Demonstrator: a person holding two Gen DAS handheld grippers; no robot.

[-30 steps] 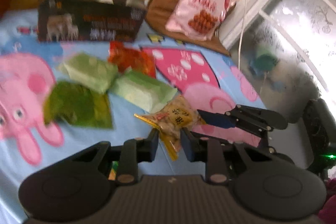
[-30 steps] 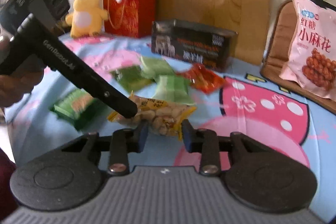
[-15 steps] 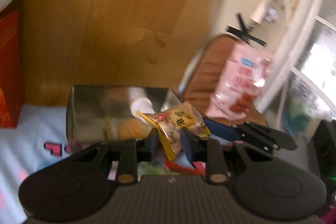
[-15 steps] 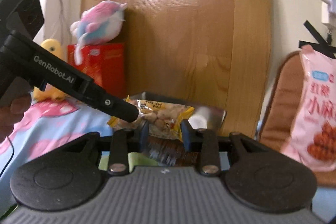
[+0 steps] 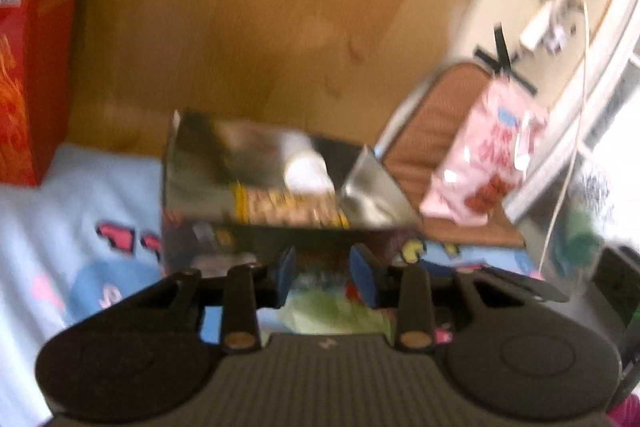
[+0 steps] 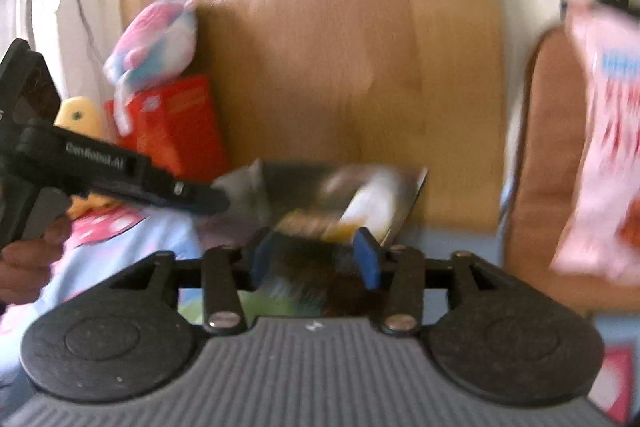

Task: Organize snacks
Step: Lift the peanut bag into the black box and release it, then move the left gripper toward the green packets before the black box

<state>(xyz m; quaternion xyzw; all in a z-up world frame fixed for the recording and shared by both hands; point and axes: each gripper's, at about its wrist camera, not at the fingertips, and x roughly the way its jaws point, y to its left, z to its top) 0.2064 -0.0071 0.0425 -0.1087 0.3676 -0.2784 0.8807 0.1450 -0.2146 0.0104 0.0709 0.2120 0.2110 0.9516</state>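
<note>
left gripper (image 5: 322,273) spread, nothing in it | right gripper (image 6: 316,253) same, gaping | yellow snack bag (image 5: 288,205) lying inside the dark box (image 5: 224,227) just past both | far: red box (image 6: 176,131), pink bag (image 5: 488,167) on the brown cushion (image 5: 436,119), all blurry

Both views motion-blurred. Print on front of dark box (image 5: 248,243) unreadable; its lower front hidden behind left gripper (image 5: 323,277). Yellow packet (image 5: 288,207) inside box smeared, label illegible, white object (image 5: 306,169) behind it unidentifiable. Pink snack bag (image 6: 604,147) cut by right edge in right wrist view, lettering streaked. Green packet (image 5: 332,311) near bedspread's near edge mostly covered by gripper body. Red box (image 5: 28,67) cut by left edge. Yellow plush (image 6: 80,115) largely hidden behind the left gripper's arm.
</note>
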